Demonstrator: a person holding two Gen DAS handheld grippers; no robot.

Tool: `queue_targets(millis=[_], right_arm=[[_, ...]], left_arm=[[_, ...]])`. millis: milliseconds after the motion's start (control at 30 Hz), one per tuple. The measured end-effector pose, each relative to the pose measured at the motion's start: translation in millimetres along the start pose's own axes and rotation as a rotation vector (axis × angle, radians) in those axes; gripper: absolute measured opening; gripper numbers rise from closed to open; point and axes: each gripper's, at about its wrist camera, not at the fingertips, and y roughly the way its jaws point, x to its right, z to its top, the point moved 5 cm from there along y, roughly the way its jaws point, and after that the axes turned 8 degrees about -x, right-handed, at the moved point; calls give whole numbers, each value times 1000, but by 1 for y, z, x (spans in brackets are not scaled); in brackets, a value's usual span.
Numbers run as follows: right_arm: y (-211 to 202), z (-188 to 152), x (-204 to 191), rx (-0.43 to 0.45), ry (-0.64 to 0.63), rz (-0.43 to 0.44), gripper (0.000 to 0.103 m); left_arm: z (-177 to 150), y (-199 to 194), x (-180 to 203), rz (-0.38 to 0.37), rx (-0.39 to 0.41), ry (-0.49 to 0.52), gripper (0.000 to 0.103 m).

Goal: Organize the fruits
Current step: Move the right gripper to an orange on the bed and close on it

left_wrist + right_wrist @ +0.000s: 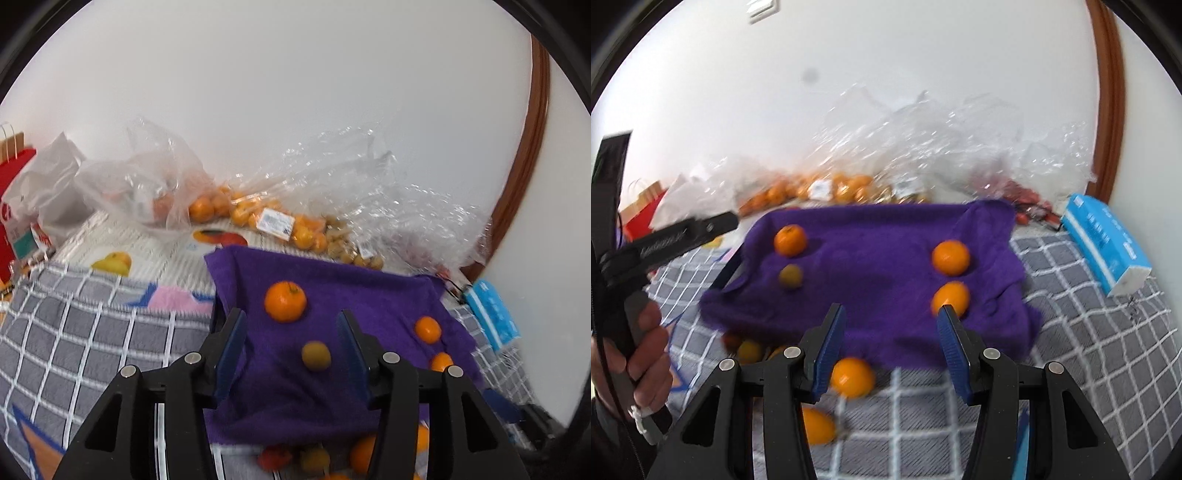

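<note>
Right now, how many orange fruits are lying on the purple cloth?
3. One round orange fruit sits at the far left of the purple towel-like cloth, above a greenish fruit; two more sit on the right, one behind the other. None seems hidden.

The left tool point(291, 347) is held tilted downward, its two blue-padded fingers point(231, 349) spread apart with nothing gripped between them. The right tool point(892, 341) is likewise pitched downward, its jaws parted and empty. To the left of the right tool, the person's left hand point(646, 354) is seen wrapped around the left tool's handle.
</note>
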Motion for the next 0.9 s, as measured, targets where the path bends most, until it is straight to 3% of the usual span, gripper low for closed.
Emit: queue_targets(millis=[367,633,800,867,900], right_arm=[[28,-31,-9,-114,35,58,43],[48,-32,-13,-158,34,52,43],[58,-32,-15,-176,25,54,43],[58,-33,-15,-177,21,59,33],[57,-33,-15,-173,19,55,33]], left_arm=[[-68,-34,-47,79,-121,34,49],[-95,-24,-69,23,-228,-19,49],[-100,-25,-62,-14,-233,-12,48],[-99,-24,-57,-22,-237,-12,48],[-98,-24,-54,-26,-238,-9,47]])
